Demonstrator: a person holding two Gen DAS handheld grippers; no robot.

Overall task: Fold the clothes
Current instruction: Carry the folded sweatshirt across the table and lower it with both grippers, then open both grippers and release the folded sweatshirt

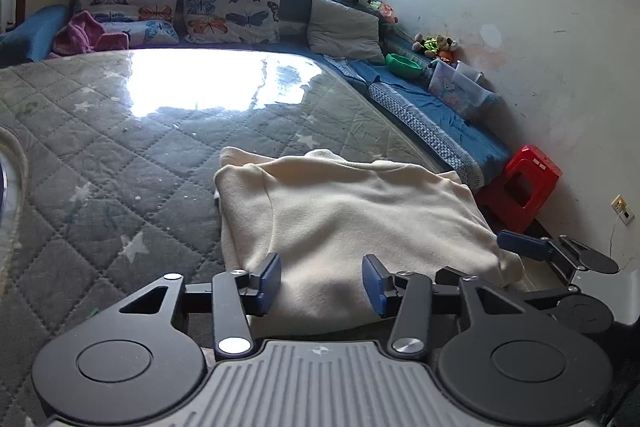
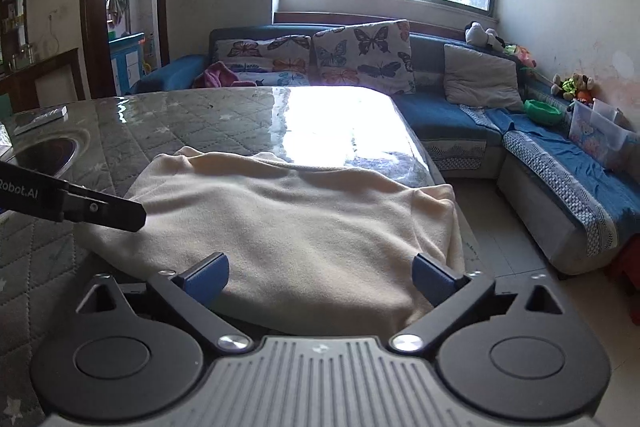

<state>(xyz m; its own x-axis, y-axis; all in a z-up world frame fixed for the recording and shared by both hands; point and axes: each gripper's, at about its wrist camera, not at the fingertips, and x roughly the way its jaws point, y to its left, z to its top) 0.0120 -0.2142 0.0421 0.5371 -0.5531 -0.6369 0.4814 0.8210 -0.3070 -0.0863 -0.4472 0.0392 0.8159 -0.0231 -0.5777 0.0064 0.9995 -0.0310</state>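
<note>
Counted: one cream garment (image 2: pixel 288 227) on one quilted table (image 2: pixel 168 119), two grippers, left (image 1: pixel 321 283) and right (image 2: pixel 321 277). On the sofa (image 2: pixel 440 111), two butterfly cushions (image 2: pixel 362 57), one grey cushion (image 2: pixel 480 77) and one green bowl (image 2: pixel 542 111) are seen. One red stool (image 1: pixel 520 187) is noted.

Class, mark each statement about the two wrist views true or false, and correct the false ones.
1. The cream garment lies on the quilted table. True.
2. The left hand-held gripper is shut on the garment. False: its jaws stand open, with cloth seen between them.
3. The right hand-held gripper is open. True.
4. A red stool stands on the sofa. False: it stands on the floor by the wall.
5. A green bowl sits on the blue sofa. True.
</note>
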